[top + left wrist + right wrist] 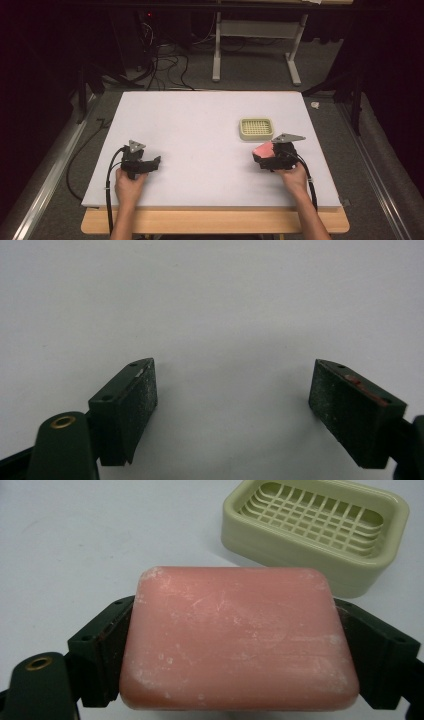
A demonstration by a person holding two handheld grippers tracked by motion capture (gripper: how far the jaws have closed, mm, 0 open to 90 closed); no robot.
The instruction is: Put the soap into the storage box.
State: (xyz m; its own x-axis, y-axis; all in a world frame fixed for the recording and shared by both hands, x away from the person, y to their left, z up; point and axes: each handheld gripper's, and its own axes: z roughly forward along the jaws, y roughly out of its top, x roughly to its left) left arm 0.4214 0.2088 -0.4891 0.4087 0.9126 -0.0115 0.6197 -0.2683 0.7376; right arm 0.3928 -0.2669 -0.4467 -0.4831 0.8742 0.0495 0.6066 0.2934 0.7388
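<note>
A pink bar of soap (239, 637) sits clamped between the two black jaws of my right gripper (240, 650), which is shut on its short sides. In the high view the soap (263, 149) pokes out of the right gripper (270, 156) at the table's right front. A pale green soap dish (256, 128) with a grid insert stands just beyond it; the soap dish (315, 530) holds nothing. My left gripper (150, 165) rests at the left front, and its jaws stand wide apart over bare white table (210, 315), the left gripper (232, 400) being open.
The white table top (200, 130) lies on a wooden board (215, 221). Beyond the far edge are a white metal stand (255, 45) and cables (165, 65) on grey carpet. Metal rails (50, 170) run along both sides.
</note>
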